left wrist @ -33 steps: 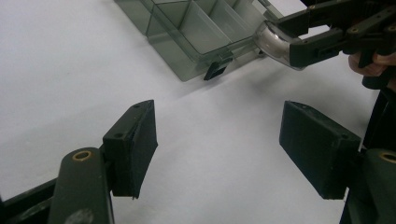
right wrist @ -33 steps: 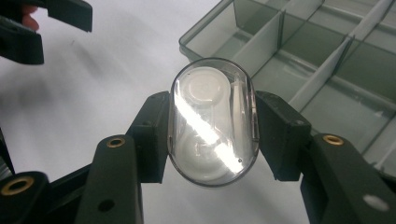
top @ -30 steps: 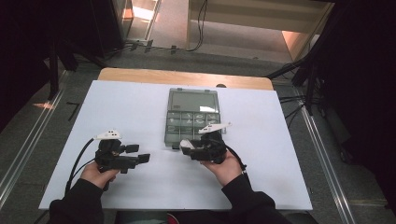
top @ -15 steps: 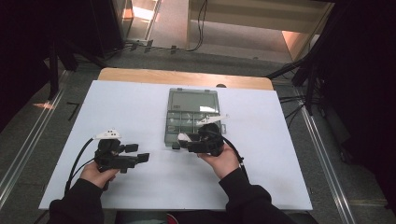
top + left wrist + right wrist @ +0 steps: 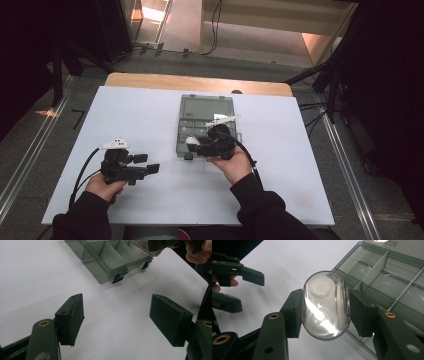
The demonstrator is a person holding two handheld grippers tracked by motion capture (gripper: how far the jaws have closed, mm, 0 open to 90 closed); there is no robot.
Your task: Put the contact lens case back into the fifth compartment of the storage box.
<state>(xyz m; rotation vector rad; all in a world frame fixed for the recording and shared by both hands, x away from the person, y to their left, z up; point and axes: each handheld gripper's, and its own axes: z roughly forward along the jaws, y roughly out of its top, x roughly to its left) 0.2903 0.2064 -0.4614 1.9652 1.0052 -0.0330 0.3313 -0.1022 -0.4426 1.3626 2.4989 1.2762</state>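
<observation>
We saw clear oval case [image 5: 325, 305] pinched between right gripper's [image 5: 325, 312] pads, held just above near-left corner of open compartment box [image 5: 206, 106], probably for dropping into compartment. Left gripper [image 5: 116, 317] rested low over bare table [image 5: 150, 115], jaws spread wide, nothing between, likely kept clear of work. Box sat mid-table, lid back; open room lay left and right, near edge beside our wrists.
</observation>
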